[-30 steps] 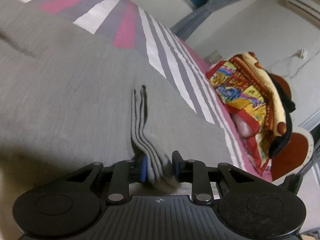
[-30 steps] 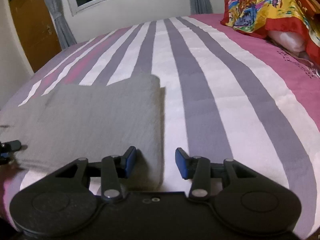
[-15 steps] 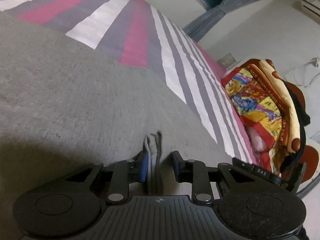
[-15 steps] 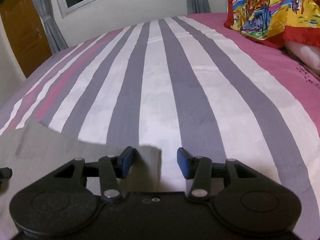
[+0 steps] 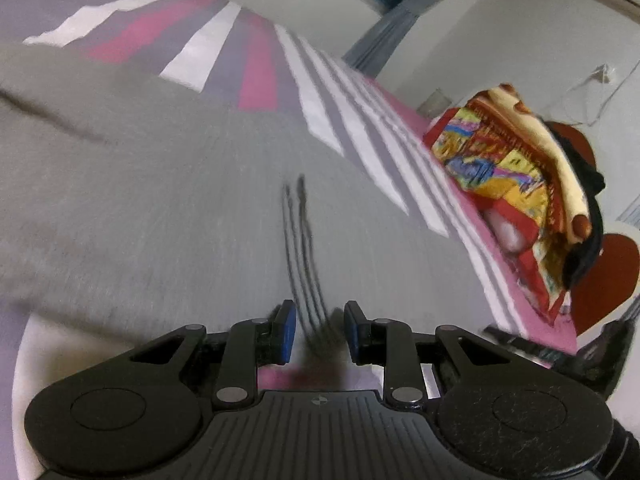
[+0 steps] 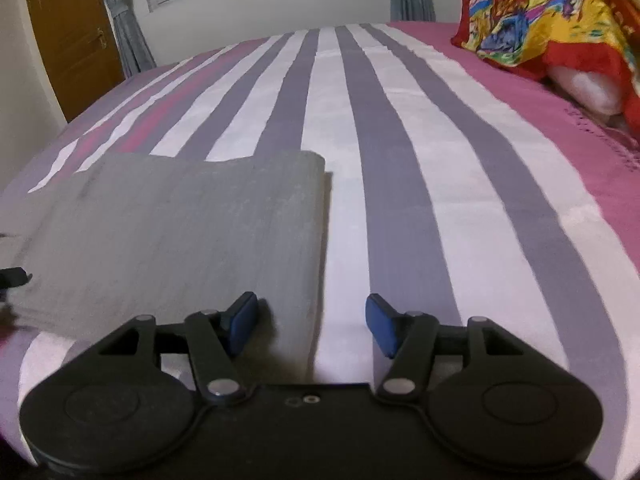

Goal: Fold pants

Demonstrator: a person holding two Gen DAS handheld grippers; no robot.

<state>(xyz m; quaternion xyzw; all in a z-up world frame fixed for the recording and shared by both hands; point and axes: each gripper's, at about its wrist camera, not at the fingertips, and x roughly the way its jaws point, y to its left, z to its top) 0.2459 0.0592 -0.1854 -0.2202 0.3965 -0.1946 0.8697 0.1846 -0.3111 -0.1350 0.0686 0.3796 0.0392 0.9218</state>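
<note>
The grey pants lie folded into a flat rectangle on the striped bedsheet. In the left wrist view the pants fill the near field, and their stacked folded edges run down between the jaws. My left gripper stands with its jaws a little apart around that edge, the cloth loose between them; the frame is motion-blurred. My right gripper is open wide and empty, over the near right corner of the folded pants.
A pile of colourful red and yellow bedding and pillows sits at the head of the bed, also in the left wrist view. A window with curtains and a wooden door are beyond the bed.
My right gripper's jaws have opened wider and it has backed off, showing the whole folded pants again. My left gripper's jaws have widened around the folded edge and it has pulled back.
</note>
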